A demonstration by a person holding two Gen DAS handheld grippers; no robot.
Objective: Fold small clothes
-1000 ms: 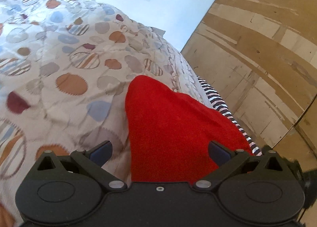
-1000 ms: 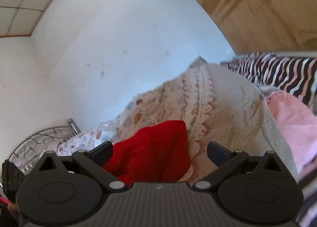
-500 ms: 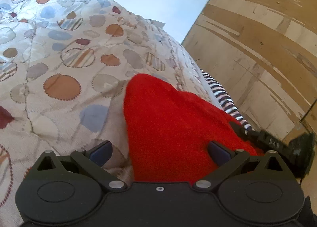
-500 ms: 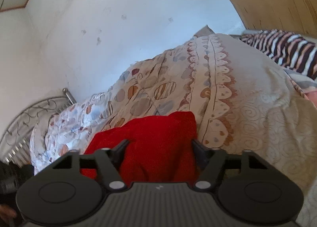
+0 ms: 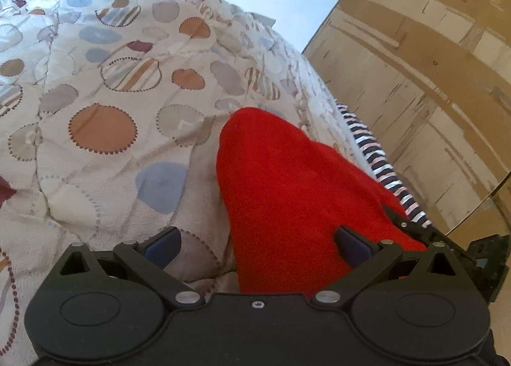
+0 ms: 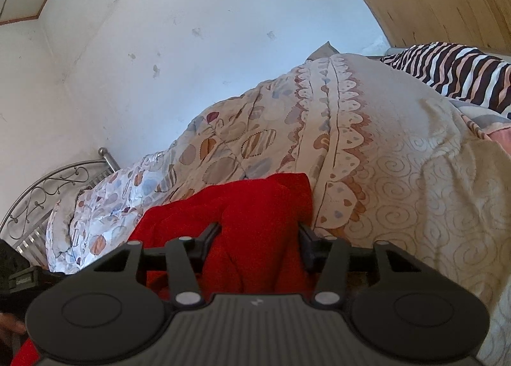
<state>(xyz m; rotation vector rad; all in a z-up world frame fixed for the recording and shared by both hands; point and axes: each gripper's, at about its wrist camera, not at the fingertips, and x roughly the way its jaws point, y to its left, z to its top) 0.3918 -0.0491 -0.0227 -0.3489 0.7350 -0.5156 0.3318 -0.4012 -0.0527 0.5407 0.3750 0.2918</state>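
Note:
A red garment [image 5: 297, 193] lies on a patterned quilt [image 5: 105, 116] and reaches under my left gripper [image 5: 257, 243], which is open, its fingers wide apart with the cloth's left edge between them. In the right wrist view the same red garment [image 6: 255, 215] is bunched between the fingers of my right gripper [image 6: 258, 246], which are shut on a thick fold of it. The right gripper's black body shows at the lower right of the left wrist view [image 5: 424, 235].
The quilt [image 6: 367, 155] covers a bed with a metal headboard [image 6: 48, 187]. A striped cloth [image 6: 453, 72] and a pink cloth [image 6: 501, 139] lie to the right. A wooden wardrobe [image 5: 431, 78] stands beside the bed, with a white wall [image 6: 191, 46] behind.
My right gripper has moved forward onto the red garment and closed from wide open onto a fold. The left gripper stayed open and shifted slightly; the right gripper came into its view.

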